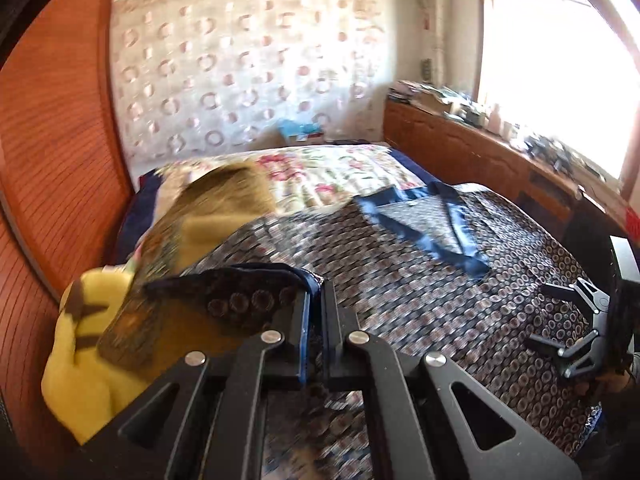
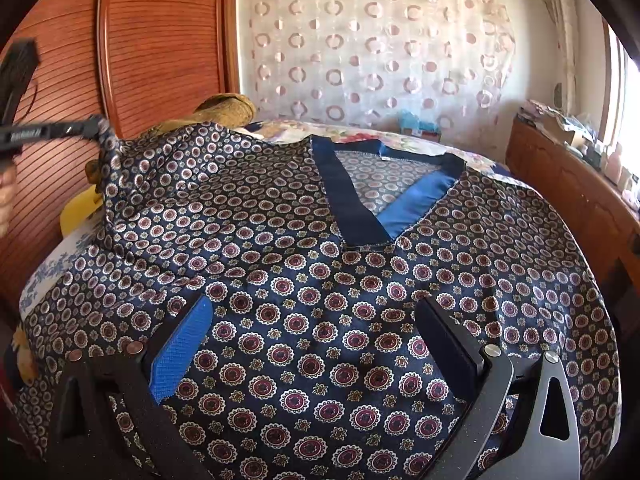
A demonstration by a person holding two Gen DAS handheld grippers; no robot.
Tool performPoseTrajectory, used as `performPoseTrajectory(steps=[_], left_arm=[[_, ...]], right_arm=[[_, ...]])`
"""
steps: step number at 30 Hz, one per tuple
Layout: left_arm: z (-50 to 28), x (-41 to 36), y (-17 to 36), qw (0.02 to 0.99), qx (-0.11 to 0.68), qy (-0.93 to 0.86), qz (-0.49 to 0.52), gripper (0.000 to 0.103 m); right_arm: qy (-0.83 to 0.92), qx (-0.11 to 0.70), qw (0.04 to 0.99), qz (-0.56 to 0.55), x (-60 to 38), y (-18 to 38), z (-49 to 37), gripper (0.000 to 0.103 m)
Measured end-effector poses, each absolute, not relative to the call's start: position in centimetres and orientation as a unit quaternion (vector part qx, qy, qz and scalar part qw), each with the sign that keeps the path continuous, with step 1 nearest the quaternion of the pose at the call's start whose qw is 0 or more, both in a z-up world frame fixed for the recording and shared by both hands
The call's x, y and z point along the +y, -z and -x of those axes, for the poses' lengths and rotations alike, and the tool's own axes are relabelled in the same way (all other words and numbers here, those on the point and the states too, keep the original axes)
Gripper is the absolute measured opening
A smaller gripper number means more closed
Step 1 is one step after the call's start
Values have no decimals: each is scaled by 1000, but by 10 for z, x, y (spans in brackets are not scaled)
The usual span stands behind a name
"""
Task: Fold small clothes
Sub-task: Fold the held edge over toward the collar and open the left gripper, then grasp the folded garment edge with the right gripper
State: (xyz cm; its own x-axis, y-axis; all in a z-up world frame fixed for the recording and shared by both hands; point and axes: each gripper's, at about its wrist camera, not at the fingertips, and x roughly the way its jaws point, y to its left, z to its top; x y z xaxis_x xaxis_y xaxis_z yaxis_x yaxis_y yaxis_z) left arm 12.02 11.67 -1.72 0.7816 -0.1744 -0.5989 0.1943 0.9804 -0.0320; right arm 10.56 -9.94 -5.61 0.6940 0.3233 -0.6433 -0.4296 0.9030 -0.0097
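The right gripper hovers with jaws spread wide over the patterned shirt, which lies flat on the bed. At ten o'clock, the left gripper is clenched on the shirt's sleeve edge, lifting it. Beyond, a curtain hangs.

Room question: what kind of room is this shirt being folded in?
Most likely a bedroom. The patterned shirt lies spread on a bed with a floral bedspread, a wooden wardrobe stands beside it, and a circle-patterned curtain hangs behind.
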Motion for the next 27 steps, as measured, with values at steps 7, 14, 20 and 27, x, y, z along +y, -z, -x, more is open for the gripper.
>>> performPoseTrajectory(steps=[7,14,20,27], left_arm=[[-134,78,15,934,333,127,-28,9],[-105,91,10,941,318,116,-2,56],[-75,107,23,950,306,59,11,58],[-39,123,43,956,288,21,41,58]], right_arm=[[-204,333,917,81,-100,56,-105,103],[-202,332,918,85,-99,55,-104,103],[-213,326,918,81,-100,50,-103,100],[-234,276,927,94,-97,19,-109,99]])
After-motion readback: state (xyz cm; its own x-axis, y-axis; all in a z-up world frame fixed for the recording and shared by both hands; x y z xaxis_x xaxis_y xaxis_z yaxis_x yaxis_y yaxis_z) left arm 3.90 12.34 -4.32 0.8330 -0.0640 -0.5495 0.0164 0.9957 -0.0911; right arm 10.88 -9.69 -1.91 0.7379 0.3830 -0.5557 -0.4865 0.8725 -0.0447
